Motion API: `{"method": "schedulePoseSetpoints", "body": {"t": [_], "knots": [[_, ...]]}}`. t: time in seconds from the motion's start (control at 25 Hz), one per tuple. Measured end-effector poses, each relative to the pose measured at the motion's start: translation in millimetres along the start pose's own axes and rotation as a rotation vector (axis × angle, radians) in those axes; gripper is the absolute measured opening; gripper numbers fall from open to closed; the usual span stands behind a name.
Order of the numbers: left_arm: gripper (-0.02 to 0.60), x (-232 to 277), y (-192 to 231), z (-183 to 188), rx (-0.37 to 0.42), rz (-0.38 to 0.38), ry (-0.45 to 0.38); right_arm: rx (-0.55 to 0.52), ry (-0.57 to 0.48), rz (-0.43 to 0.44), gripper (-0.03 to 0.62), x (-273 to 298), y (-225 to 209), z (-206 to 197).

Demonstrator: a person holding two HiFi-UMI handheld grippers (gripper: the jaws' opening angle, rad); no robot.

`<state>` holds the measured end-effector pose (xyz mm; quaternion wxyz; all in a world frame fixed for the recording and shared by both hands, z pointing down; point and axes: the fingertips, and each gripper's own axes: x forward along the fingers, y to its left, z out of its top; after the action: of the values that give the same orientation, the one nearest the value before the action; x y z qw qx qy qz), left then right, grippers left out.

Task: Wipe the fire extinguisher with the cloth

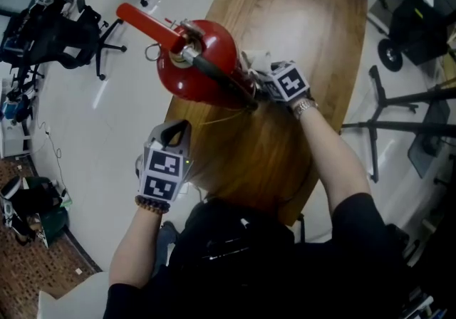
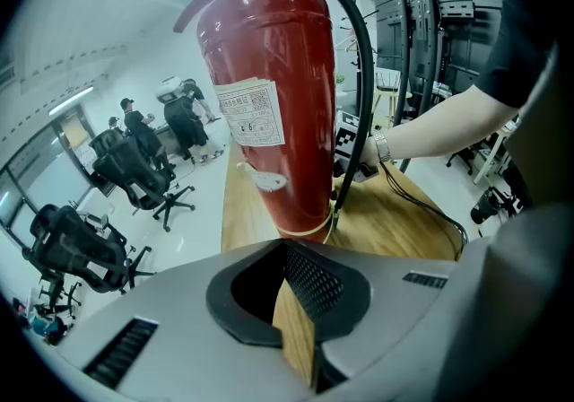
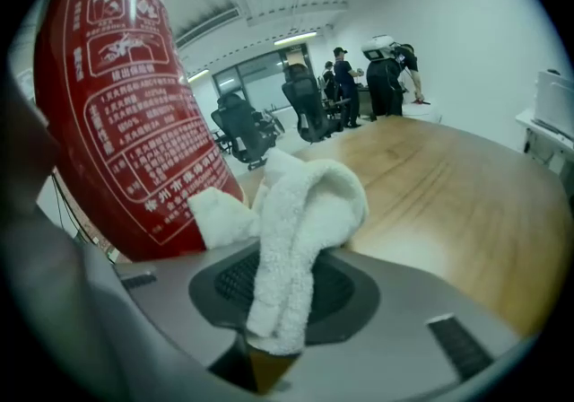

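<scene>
White cloth (image 3: pixel 300 239): folded terry, pinched between the jaws of the right gripper (image 3: pixel 278 301); one corner lies against the low part of the red body.
Left gripper (image 2: pixel 291 301): jaws closed together with nothing in them; it hangs near the table edge, apart from the cylinder.
Fire extinguisher (image 1: pixel 203 61): stands upright on the table, close to the edge on the person's left; its black hose (image 2: pixel 363 77) runs down the side toward the right gripper.
Table (image 1: pixel 306 25): bare wood beyond the extinguisher.
Room behind: office chairs (image 1: pixel 50 25) on a pale floor, people (image 3: pixel 386 77) far off.
Risk: nothing steadies the cylinder, so a hard sideways rub may, I think, slide or tip it toward the near edge. The cloth is held only by a fold and can slip out, and it may also catch on the hose.
Pose: right arm is stretched forward with the gripper tilted down at the cylinder's side. Left arm is bent, and its gripper points down and forward.
</scene>
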<state>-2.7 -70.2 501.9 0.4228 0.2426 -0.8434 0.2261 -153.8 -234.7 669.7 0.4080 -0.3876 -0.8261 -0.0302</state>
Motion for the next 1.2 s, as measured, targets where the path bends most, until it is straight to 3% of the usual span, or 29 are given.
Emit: {"method": "schedulePoseSetpoints", "body": {"t": [0.12, 0.28, 0.72, 1.2], "knots": [[0.000, -1.0, -2.6, -0.4, 0.005, -0.008, -0.005, 0.029, 0.055, -0.030, 0.115, 2.6, -0.8, -18.9], [0.000, -5.7, -4.8, 4.5, 0.020, -0.014, -0.023, 0.023, 0.053, -0.072, 0.117, -9.1, -2.6, -18.7], [0.000, -27.2, -3.1, 7.6, 0.061, -0.046, -0.110, 0.017, -0.130, -0.231, 0.118, -108.3, 5.9, 20.5], [0.000, -54.1, 16.9, 14.3, 0.195, -0.233, -0.299, 0.013, -0.131, -0.478, 0.120, -202.0, 78.7, 22.9]]}}
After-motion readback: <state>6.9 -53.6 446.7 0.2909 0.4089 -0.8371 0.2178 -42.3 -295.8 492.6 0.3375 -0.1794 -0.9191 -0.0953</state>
